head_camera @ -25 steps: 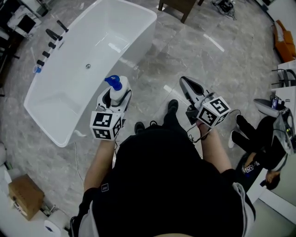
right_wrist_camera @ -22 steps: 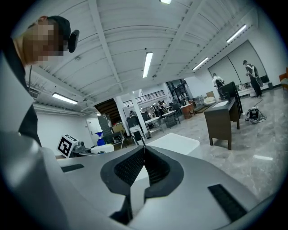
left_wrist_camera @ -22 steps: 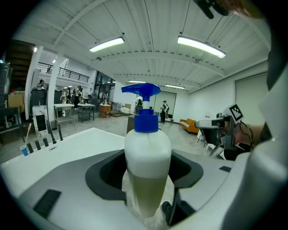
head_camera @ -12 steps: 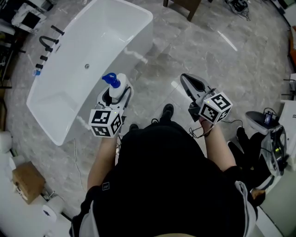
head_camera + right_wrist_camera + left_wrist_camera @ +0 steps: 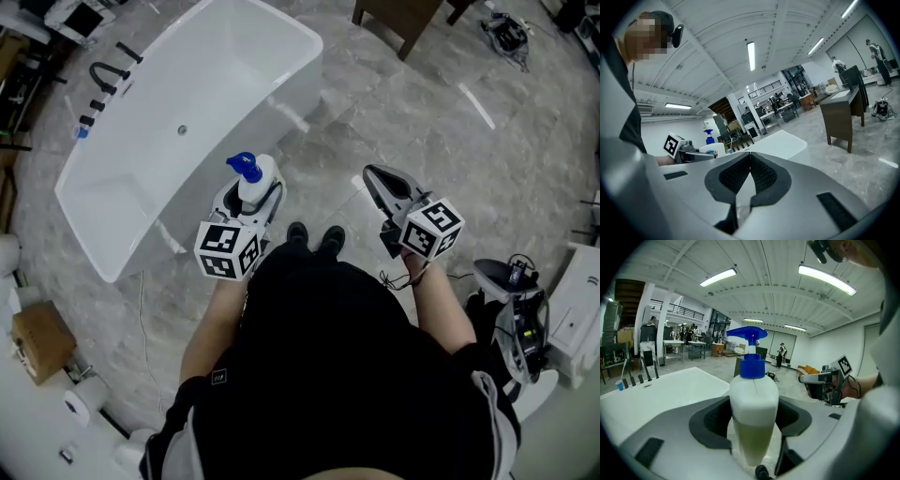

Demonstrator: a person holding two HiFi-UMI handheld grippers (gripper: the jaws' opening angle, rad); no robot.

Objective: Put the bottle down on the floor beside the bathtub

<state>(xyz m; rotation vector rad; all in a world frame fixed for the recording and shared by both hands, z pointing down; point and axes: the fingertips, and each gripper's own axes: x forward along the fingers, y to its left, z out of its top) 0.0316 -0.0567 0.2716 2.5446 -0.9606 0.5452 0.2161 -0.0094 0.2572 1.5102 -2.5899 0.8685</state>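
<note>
Head view: the person has stepped along the glossy white bathtub [image 5: 169,94], feet now together. The left gripper [image 5: 251,199] still carries the bottle [image 5: 260,180] upright above the grey marbled floor [image 5: 394,122], just beside the tub — not yet set down. Left gripper view: dark padded jaws clamp the rounded, translucent body, yellowish liquid in the lower half, blue pump [image 5: 750,341] on top. Right gripper view: the right gripper [image 5: 750,154] is closed on nothing — ribbed pads meeting

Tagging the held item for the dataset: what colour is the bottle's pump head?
Blue pump head on a white bottle; clearest in the left gripper view.
</note>
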